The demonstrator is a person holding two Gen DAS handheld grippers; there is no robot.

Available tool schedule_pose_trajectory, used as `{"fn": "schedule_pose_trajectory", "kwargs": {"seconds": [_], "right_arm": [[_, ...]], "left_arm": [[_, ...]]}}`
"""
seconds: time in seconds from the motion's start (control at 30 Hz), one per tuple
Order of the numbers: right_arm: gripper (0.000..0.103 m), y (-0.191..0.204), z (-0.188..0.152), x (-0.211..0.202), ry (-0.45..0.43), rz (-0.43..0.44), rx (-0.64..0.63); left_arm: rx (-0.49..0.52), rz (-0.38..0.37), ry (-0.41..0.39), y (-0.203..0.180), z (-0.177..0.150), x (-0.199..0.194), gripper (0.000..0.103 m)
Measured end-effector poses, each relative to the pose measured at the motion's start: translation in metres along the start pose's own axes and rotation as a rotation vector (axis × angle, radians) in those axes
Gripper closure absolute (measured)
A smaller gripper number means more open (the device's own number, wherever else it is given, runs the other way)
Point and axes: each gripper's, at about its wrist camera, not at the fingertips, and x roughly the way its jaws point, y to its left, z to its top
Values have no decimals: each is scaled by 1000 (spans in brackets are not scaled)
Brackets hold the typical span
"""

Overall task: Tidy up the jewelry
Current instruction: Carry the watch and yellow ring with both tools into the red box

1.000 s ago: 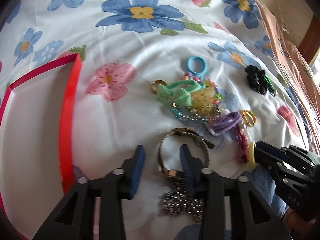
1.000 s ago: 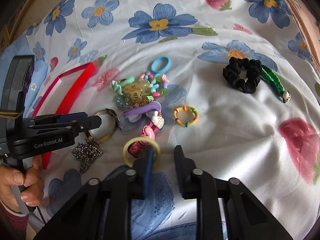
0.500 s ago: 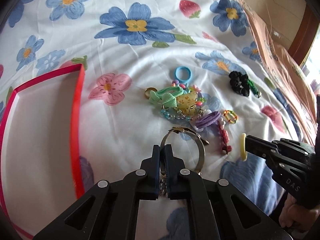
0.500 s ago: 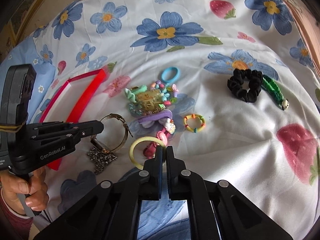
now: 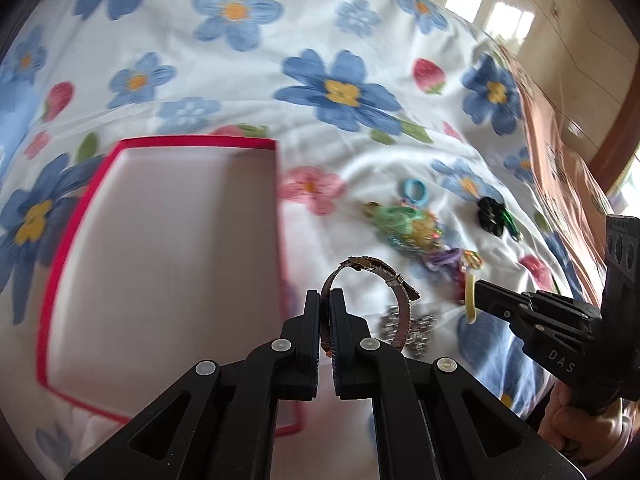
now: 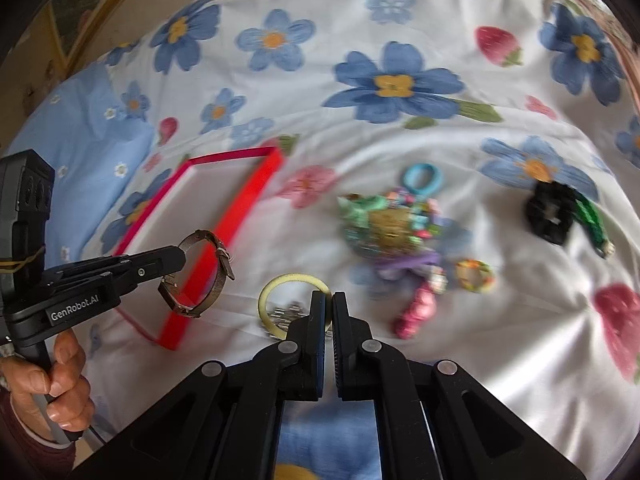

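I have the watch (image 5: 362, 280) pinched by its band in my left tongs (image 5: 325, 312), and it hangs clear of the bed, just right of the red box (image 5: 64, 248). A second ago those tongs stood spread around the band while the watch lay flat on the sheet; they have since closed on it and lifted it toward the box. My right tongs (image 6: 324, 314) are pressed together on the yellow ring (image 6: 294, 280), which a second ago lay on the sheet with the tongs open at its edge; now it is raised too. A silver chain (image 5: 404, 326) lies on the sheet below the watch.

The rest of the pile (image 6: 394, 228) sits where it was, with a blue loop (image 6: 422, 176) at its far edge, a small bright ring (image 6: 474, 276) to its right and a black scrunchie (image 6: 550, 210) well apart.

The surface is a bed with a white sheet (image 6: 400, 20) printed in blue flowers and strawberries; a pale floor (image 5: 560, 40) shows beyond it.

The box has a white inside, and I see nothing in it.
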Motion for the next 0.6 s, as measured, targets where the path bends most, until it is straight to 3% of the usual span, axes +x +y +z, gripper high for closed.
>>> {"fn": "schedule_pose_trajectory", "kwargs": {"seconds": [0.27,0.6], "right_arm": [[100,58,9,20,15,88,-84],[100,129,13,55,79,177,-196]], "left_arm": [[-91,75,-33,43,-16,-36,100],[-181,144,-46,86,-26,-53,99]]}}
